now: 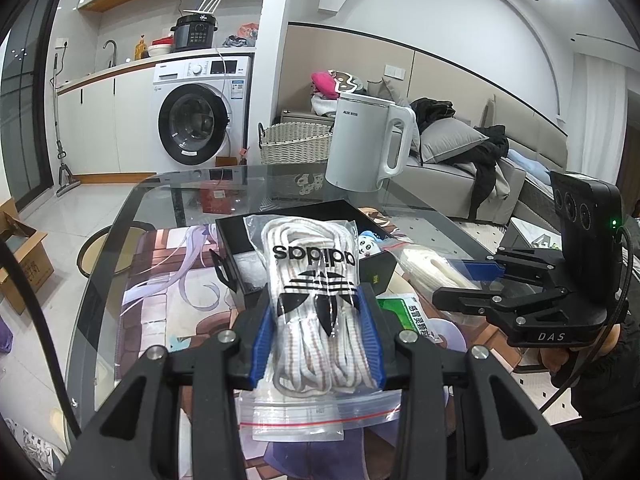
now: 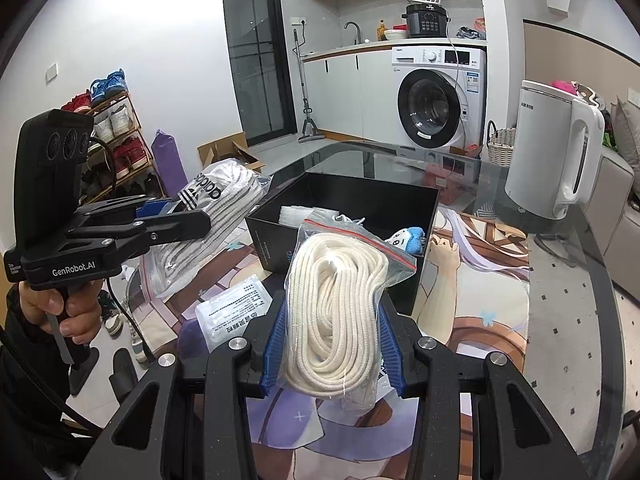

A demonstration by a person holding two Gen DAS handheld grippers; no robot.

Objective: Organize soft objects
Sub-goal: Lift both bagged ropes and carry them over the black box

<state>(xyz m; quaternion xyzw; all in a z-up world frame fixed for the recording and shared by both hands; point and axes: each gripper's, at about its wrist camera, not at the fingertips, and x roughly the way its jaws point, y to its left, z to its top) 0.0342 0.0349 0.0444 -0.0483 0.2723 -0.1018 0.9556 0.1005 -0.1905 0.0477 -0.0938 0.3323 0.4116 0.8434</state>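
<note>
Glass-topped oval worktop (image 1: 120,216) w/ a printed anime mat fills the centre of both views; kitchen units and a white front-loading washing machine (image 2: 440,100) sit behind, upper part of frame. Left hand-held gripper (image 1: 318,332), bottom centre of left wrist view, is clamped on a clear zip bag of white-and-brown laces with a black trefoil logo (image 1: 316,292); bag's red-striped zip end hangs toward the lens, partly hidden by the gripper body. Right hand-held gripper (image 2: 332,344) grips a clear zip bag of coiled cream rope (image 2: 340,300), bottom centre of right wrist view; the bag's lower end is hidden below the blue pads. Open black rectangular box (image 2: 360,196) stands just beyond both bags, mid-frame; inside, a small blue-and-white plush (image 2: 410,238) and some white items, hard to make out. White sachet w/ printed text (image 2: 234,312) lies flat on mat, lower left, part covered. White plastic kettle (image 2: 556,152) at right.
</note>
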